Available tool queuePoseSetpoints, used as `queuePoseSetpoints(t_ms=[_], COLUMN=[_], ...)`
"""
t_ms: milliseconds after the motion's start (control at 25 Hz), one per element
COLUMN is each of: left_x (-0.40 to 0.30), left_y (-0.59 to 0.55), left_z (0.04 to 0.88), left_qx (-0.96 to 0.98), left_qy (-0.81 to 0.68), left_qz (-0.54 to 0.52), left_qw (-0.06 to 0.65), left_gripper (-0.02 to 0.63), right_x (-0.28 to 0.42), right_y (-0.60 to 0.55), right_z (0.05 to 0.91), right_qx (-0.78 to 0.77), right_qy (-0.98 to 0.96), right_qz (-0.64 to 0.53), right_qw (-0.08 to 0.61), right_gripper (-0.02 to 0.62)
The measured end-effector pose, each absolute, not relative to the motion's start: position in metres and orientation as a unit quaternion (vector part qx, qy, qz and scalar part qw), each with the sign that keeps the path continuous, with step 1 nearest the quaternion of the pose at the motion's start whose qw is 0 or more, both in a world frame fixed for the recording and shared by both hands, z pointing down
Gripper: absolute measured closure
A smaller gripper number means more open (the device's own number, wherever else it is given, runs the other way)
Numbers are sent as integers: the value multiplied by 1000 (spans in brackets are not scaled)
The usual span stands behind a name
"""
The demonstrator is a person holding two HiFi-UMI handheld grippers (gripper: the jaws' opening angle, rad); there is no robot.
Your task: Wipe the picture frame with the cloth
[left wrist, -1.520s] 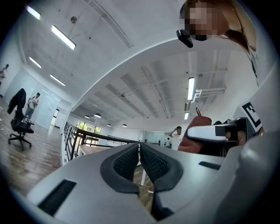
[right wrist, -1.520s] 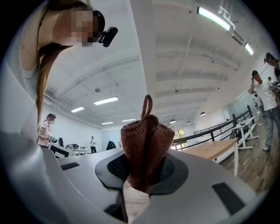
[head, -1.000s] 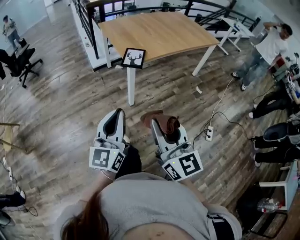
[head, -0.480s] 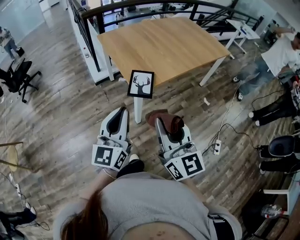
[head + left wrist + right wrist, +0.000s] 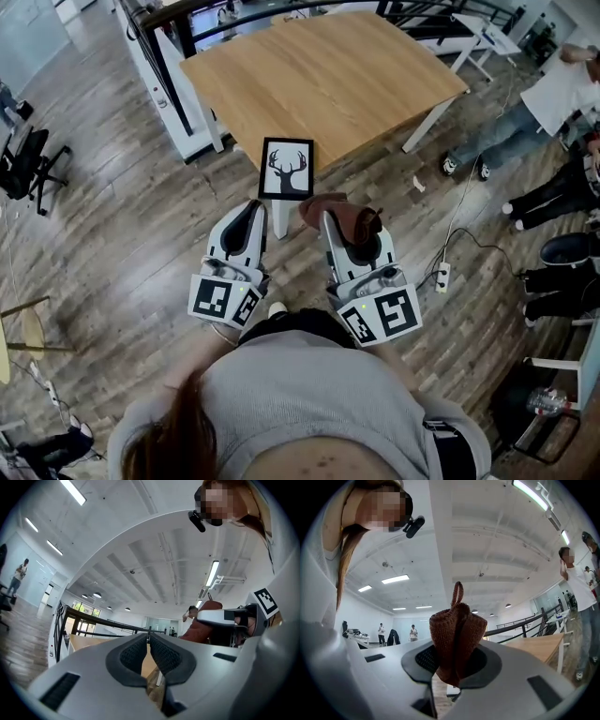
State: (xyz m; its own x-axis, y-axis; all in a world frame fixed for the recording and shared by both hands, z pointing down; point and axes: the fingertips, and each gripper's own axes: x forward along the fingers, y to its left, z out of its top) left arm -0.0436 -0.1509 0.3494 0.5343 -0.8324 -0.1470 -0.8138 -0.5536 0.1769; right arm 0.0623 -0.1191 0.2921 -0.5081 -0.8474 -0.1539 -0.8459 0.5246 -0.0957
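Observation:
A black picture frame (image 5: 286, 169) with a deer-head print lies at the near corner of the wooden table (image 5: 319, 70). My right gripper (image 5: 343, 217) is shut on a bunched brown cloth (image 5: 339, 217), just short of the frame and to its right. The cloth (image 5: 456, 634) fills the gap between the jaws in the right gripper view. My left gripper (image 5: 250, 212) is shut with nothing in it, a little below and left of the frame. Its pads (image 5: 135, 653) meet at the tips in the left gripper view.
The table's white leg (image 5: 278, 217) stands between the two grippers. A black railing (image 5: 164, 37) runs behind the table's left side. A power strip (image 5: 442, 277) and cable lie on the wood floor at right. People (image 5: 548, 103) and office chairs (image 5: 28, 155) stand around.
Both grippers have come forward toward the table, side by side. The frame and table corner now sit much closer to the jaw tips. The cloth stays gripped in the right gripper.

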Motion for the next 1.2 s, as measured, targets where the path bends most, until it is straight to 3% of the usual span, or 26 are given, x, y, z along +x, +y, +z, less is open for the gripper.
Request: queuePoseSetpoints(t_ms=[520,560,640,760,920,1200], left_x=[-43,-45,-51,-63,-73,-68], left_y=[-190,-196,-210,-234,-269,-313], left_z=[395,401,417,451,513,598], left_qx=[877,876,872,866,851,830], left_qy=[-473,-474,-475,-475,-463,-420], left_qz=[-35,-34,-31,-19,3,42], left_qw=[73,86,114,159,247,365], left_gripper=[581,563,448,371,334,333], right_x=[73,75,79,79,80,89], right_y=[-144,-146,-151,-155,-156,-161], right_z=[307,310,317,327,334,347], right_qx=[-479,-480,-481,-480,-479,-492], right_qy=[876,875,874,875,876,868], right_qz=[-21,-26,-37,-46,-52,-68], right_qw=[60,57,51,44,34,23], right_gripper=[499,499,499,499,499,499])
